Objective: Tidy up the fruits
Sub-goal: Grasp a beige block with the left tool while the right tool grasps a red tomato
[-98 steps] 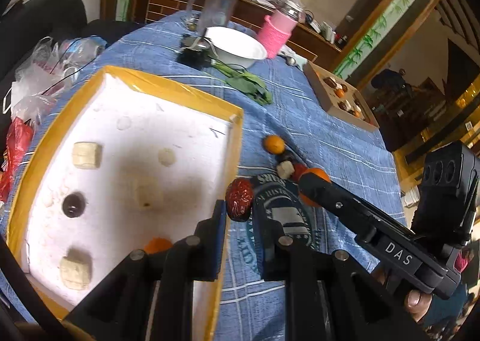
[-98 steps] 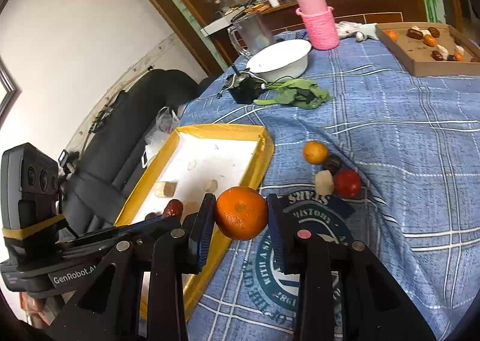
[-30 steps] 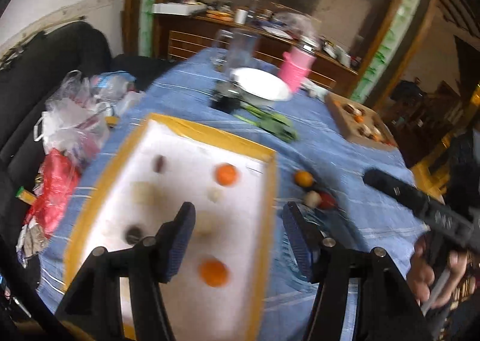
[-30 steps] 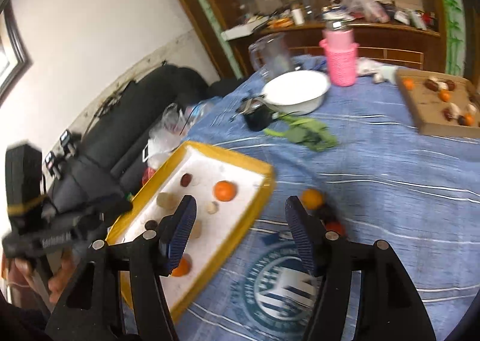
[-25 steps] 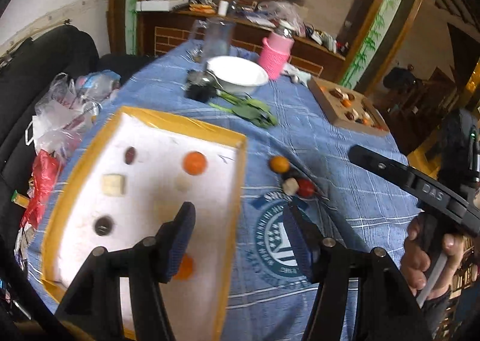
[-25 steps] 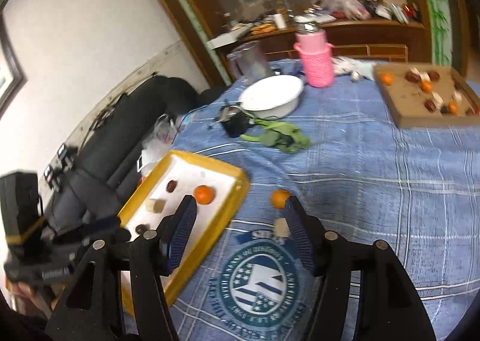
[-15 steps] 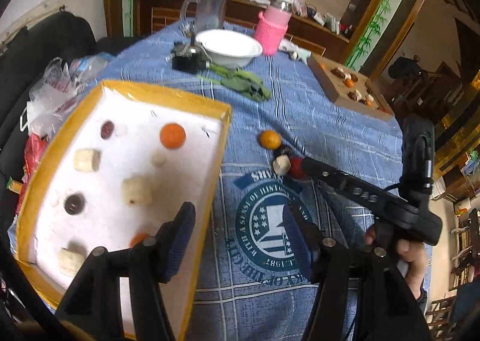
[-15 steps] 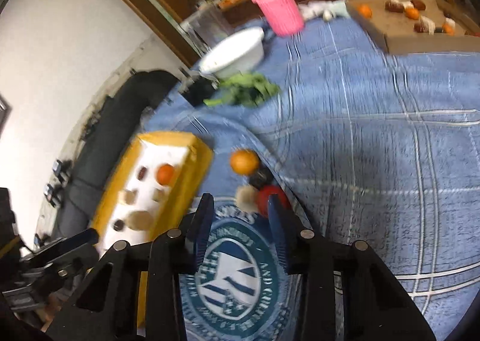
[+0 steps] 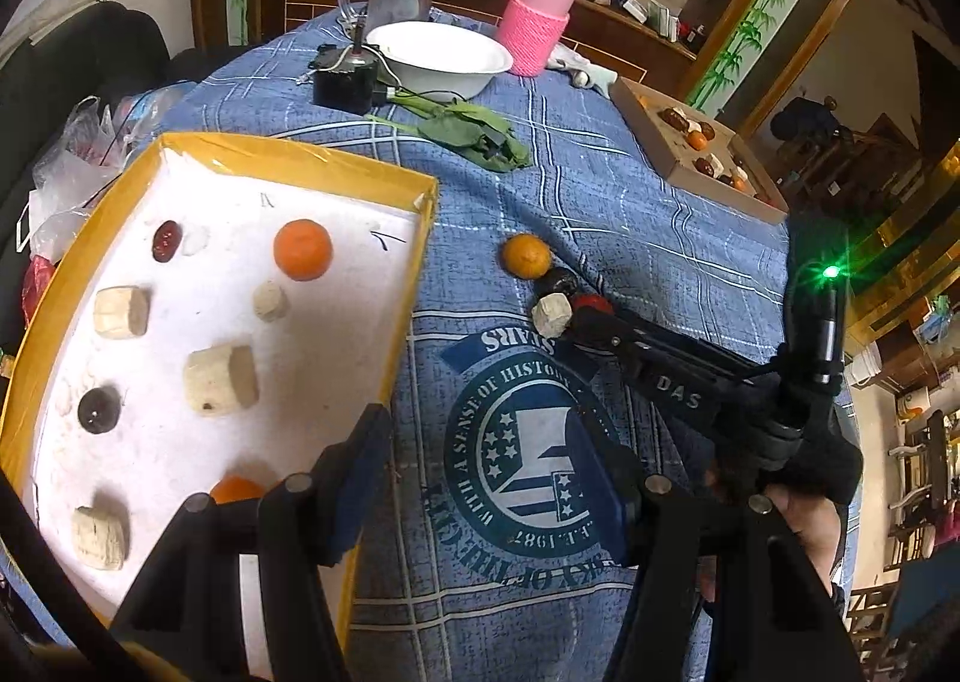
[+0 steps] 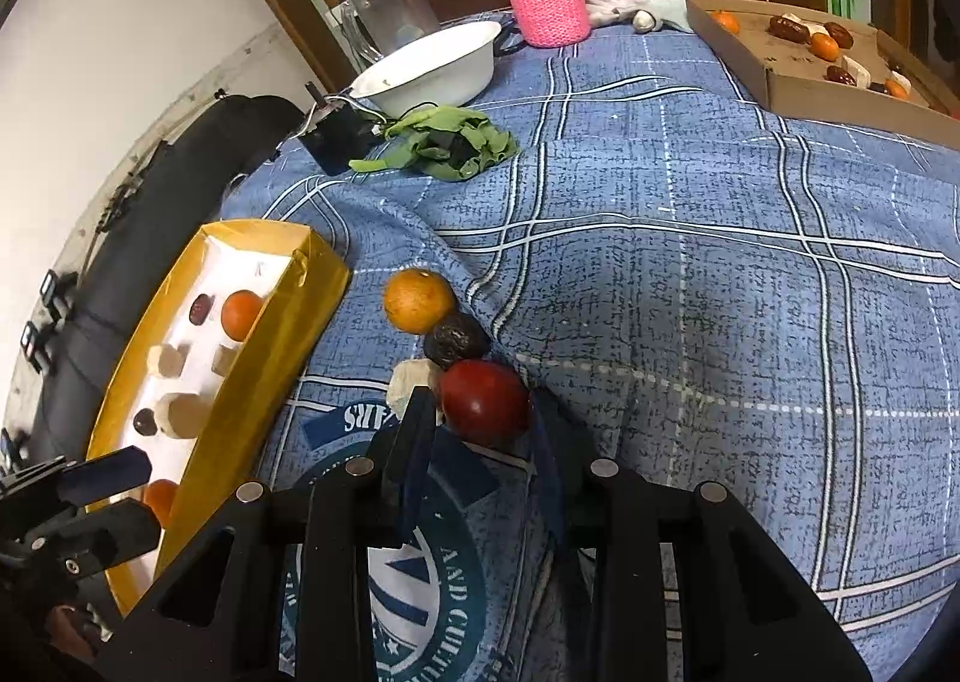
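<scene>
Your right gripper (image 10: 480, 412) has just been closing around the red fruit (image 10: 485, 401) on the tabletop (image 10: 720, 274), beside the tray (image 9: 414, 274). Your left gripper (image 9: 480, 478) hangs open and empty at the tray's edge.

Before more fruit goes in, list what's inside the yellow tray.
Inside the yellow tray: an orange, a red date, a dark fruit, pale chunks. The left tool partly hides another orange near the front edge.
</scene>
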{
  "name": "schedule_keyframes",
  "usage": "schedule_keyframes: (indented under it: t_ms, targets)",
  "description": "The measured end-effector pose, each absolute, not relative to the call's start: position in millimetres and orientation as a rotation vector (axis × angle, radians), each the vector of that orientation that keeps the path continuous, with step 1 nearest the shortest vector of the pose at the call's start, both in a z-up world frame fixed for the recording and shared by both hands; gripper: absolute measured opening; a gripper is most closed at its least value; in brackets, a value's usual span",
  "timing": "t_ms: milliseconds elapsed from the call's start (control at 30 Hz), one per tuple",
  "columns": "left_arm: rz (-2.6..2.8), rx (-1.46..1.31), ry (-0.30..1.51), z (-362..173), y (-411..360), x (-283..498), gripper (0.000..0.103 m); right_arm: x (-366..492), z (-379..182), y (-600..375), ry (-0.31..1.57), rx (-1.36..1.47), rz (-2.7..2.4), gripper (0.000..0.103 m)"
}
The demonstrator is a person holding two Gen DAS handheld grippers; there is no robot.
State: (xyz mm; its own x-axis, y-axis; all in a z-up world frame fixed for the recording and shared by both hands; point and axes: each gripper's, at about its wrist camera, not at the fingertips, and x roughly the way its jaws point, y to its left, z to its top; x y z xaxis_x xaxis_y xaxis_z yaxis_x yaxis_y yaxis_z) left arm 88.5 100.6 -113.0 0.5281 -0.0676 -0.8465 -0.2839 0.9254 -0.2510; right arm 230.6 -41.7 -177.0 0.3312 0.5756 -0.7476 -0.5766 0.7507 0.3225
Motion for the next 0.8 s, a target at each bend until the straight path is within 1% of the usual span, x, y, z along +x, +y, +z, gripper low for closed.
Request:
schedule_keyframes:
  t_ms: [67,167,267,500,567,600,667,700,733,800]
  targets:
    - [0.131,-0.381,1.018,-114,99,92,0.063,232,-176,-42,0.980,-0.004,0.760,0.029]
    - [0.128,-0.376,1.028,-115,96,98,0.063,234,-173,-51,1.002,0.056,0.793,0.028]
    - [0.115,-0.356,1.034,-114,90,108,0.063,234,-160,-70,0.985,0.148,0.826,0.028]
    - [0.102,-0.308,1.094,-132,67,160,0.063,244,-148,-106,0.944,0.265,0.720,0.029]
    - [0.109,-0.297,1.116,-141,61,175,0.058,245,-147,-110,0.939,0.270,0.702,0.029]
    - [0.115,-0.293,1.127,-144,58,181,0.054,246,-147,-112,0.939,0.273,0.693,0.029]
    - [0.126,-0.273,1.131,-149,52,190,0.052,249,-149,-113,0.949,0.282,0.684,0.029]
    - [0.138,-0.249,1.130,-152,49,195,0.048,249,-150,-113,0.953,0.283,0.681,0.029]
    - [0.151,-0.226,1.136,-156,45,199,0.041,249,-151,-113,0.956,0.284,0.678,0.029]
    - [0.180,-0.214,1.153,-162,42,205,0.035,250,-152,-113,0.965,0.281,0.674,0.029]
